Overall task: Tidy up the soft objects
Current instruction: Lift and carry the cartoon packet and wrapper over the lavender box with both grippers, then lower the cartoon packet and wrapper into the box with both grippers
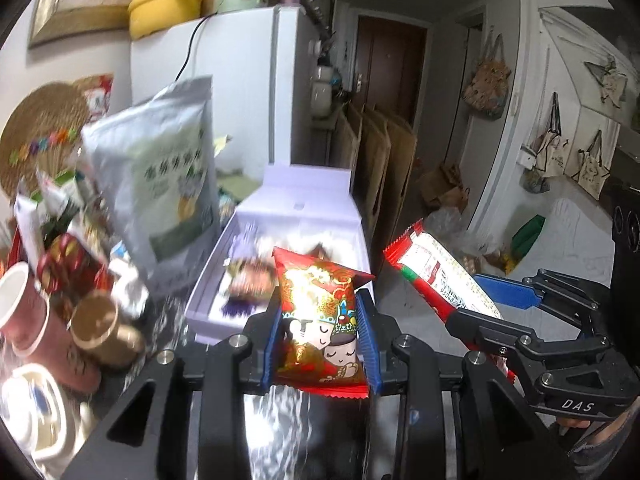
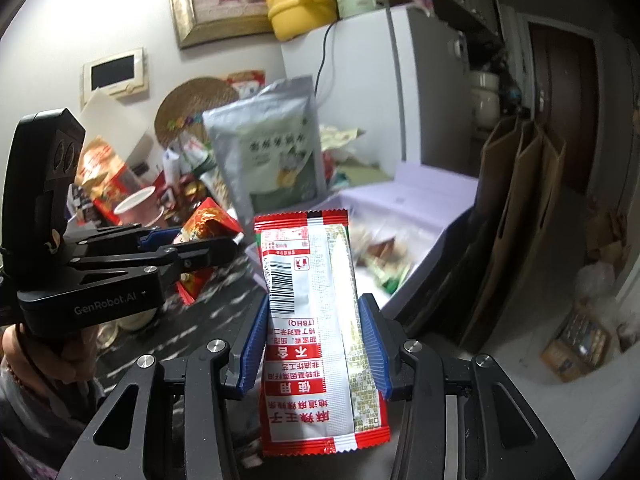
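My left gripper (image 1: 318, 300) is shut on a red and gold snack packet (image 1: 320, 312) with cartoon figures, held upright above the table. My right gripper (image 2: 312, 312) is shut on a long red and white snack packet (image 2: 310, 320) with a barcode. In the left wrist view the right gripper (image 1: 476, 296) appears at the right with that long packet (image 1: 436, 276) sticking out. The left gripper (image 2: 224, 240) with its red packet (image 2: 208, 220) shows at the left of the right wrist view. An open white box (image 1: 288, 208) holding several snacks lies just beyond both packets.
A tall silver and green pouch (image 1: 160, 176) stands left of the box. Paper cups (image 1: 24, 308), tins and packets crowd the dark table at the left. A white fridge (image 1: 240, 72) stands behind. Brown cardboard sheets (image 1: 376, 160) lean beside the box, with bags on the floor.
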Action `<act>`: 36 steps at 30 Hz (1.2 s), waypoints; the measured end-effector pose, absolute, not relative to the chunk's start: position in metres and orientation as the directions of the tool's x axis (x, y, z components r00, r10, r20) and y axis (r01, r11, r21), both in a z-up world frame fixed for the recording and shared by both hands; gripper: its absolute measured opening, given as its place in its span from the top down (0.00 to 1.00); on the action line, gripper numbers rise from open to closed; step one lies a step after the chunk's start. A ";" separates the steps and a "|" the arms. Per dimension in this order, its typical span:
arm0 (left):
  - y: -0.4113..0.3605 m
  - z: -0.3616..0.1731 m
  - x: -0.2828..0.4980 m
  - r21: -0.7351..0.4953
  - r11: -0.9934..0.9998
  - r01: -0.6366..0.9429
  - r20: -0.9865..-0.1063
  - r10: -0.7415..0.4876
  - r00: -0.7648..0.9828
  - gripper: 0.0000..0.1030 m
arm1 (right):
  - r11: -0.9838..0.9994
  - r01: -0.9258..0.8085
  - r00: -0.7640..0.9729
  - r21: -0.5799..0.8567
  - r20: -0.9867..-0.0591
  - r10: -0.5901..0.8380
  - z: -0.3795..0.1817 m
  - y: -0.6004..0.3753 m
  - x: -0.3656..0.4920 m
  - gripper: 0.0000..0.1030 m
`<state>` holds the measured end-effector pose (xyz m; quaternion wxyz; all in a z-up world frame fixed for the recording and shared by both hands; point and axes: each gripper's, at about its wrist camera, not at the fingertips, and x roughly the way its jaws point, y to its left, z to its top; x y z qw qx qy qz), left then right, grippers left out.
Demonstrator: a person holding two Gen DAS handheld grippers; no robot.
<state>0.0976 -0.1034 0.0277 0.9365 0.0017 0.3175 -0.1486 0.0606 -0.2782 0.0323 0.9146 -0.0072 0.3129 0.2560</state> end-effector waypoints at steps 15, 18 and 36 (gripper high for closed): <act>-0.133 0.060 0.173 -0.037 0.949 0.314 -0.529 -0.286 0.799 0.68 | 0.880 -0.469 0.743 0.077 -0.505 0.440 0.078 -0.292 0.132 0.57; -0.132 0.059 0.193 -0.041 0.950 0.311 -0.535 -0.283 0.796 0.68 | 0.874 -0.481 0.735 0.075 -0.509 0.448 0.083 -0.291 0.151 0.57; -0.114 0.021 0.275 -0.041 0.973 0.228 -0.639 -0.201 0.742 0.68 | 0.864 -0.499 0.654 0.059 -0.628 0.421 0.056 -0.250 0.246 0.57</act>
